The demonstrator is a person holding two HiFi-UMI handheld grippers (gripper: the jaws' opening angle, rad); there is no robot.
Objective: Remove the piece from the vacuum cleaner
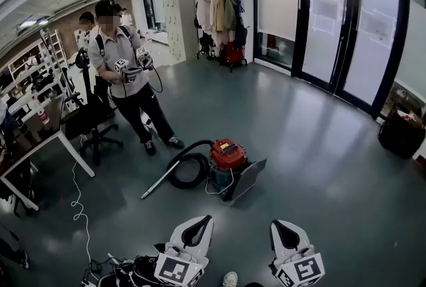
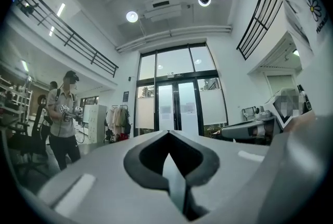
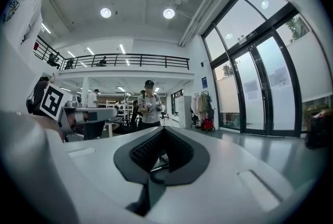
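- Grey polished floor point(image 1: 313, 126) stretches ahead; the red-lidded canister vacuum cleaner point(image 1: 227, 156) sits on it, well away from me.
- My left gripper point(image 1: 207, 218) and right gripper point(image 1: 276, 223) have their jaws pressed together, empty.
- Approach not yet started, I judge: next, step close and part the jaws.

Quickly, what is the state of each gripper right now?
Left gripper: shut, holding nothing.
Right gripper: shut, holding nothing.

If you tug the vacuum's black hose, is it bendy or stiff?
Probably bendy: the hose lies curled in a loop on the floor. The silver wand at its end looks straight, so it is likely stiff.
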